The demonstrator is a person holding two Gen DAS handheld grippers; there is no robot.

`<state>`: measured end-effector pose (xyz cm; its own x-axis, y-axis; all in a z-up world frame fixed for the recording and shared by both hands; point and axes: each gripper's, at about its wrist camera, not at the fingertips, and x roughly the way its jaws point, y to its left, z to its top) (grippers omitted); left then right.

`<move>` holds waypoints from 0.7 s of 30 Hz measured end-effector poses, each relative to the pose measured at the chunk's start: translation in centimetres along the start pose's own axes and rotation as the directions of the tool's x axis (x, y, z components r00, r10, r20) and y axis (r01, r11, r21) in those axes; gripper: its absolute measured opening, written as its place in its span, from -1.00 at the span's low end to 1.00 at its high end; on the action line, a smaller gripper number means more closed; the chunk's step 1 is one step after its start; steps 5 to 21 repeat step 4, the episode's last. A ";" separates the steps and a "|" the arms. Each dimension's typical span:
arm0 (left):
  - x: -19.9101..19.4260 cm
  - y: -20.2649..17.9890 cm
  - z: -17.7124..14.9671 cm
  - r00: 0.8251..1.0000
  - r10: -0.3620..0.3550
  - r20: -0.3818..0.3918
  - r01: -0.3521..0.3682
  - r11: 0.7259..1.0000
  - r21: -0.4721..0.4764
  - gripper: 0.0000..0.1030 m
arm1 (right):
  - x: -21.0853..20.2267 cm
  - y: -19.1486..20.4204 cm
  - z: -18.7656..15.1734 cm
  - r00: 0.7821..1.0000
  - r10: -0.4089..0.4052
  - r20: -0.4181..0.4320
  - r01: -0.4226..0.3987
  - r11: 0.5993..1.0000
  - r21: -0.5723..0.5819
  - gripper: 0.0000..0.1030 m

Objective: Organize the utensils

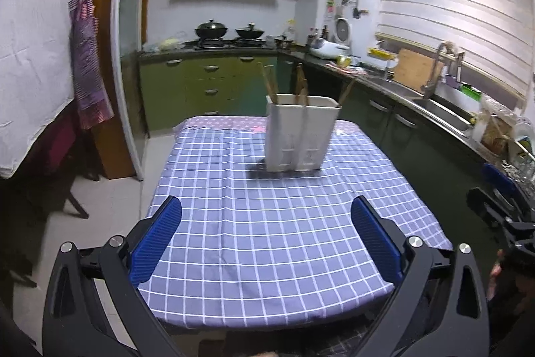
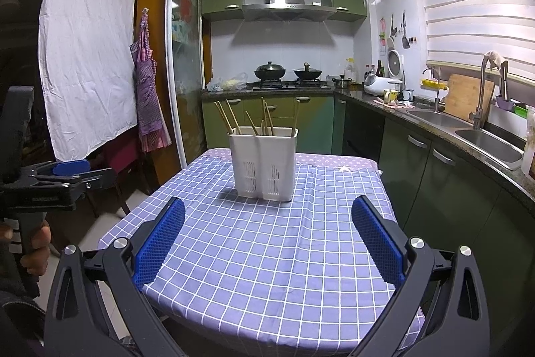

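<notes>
**Utensils in the holder, both grippers empty**

Nearest the cameras, the left gripper (image 1: 266,236) and the right gripper (image 2: 268,238) each hang over the near edge of the table (image 2: 267,256), jaws spread wide with nothing between the blue pads (image 2: 378,243). In the right wrist view the left gripper also shows from the side at the far left, gripped by a hand (image 2: 35,248).

The checked tablecloth (image 1: 267,223) looks bare in its near and middle stretch: no loose utensil is visible on it.

Farther back stands the white utensil holder (image 2: 263,163), upright, toward the far end of the table (two compartments side by side, slotted near the base). Wooden chopsticks (image 2: 227,117) and other wooden handles lean out of both compartments.

Judging from this, the sorting appears finished or very nearly so; whether each piece sits in its intended compartment cannot be told.

No brand, label or legible writing shows anywhere; papers on the far kitchen wall are too small to read.
</notes>
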<state>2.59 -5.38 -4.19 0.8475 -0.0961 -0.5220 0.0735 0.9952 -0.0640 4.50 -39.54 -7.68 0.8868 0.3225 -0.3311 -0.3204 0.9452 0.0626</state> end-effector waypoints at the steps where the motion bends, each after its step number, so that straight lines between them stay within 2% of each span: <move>1: 0.2 0.1 0.0 1.000 0.002 -0.002 -0.002 1.000 0.000 0.87 | 0.1 0.0 -0.1 1.000 0.000 -0.002 0.000 1.000 0.001 0.91; 21: 0.7 0.4 -0.1 1.000 0.009 -0.007 -0.009 1.000 -0.003 0.87 | 0.4 0.1 0.0 1.000 -0.001 -0.010 0.001 1.000 0.000 0.91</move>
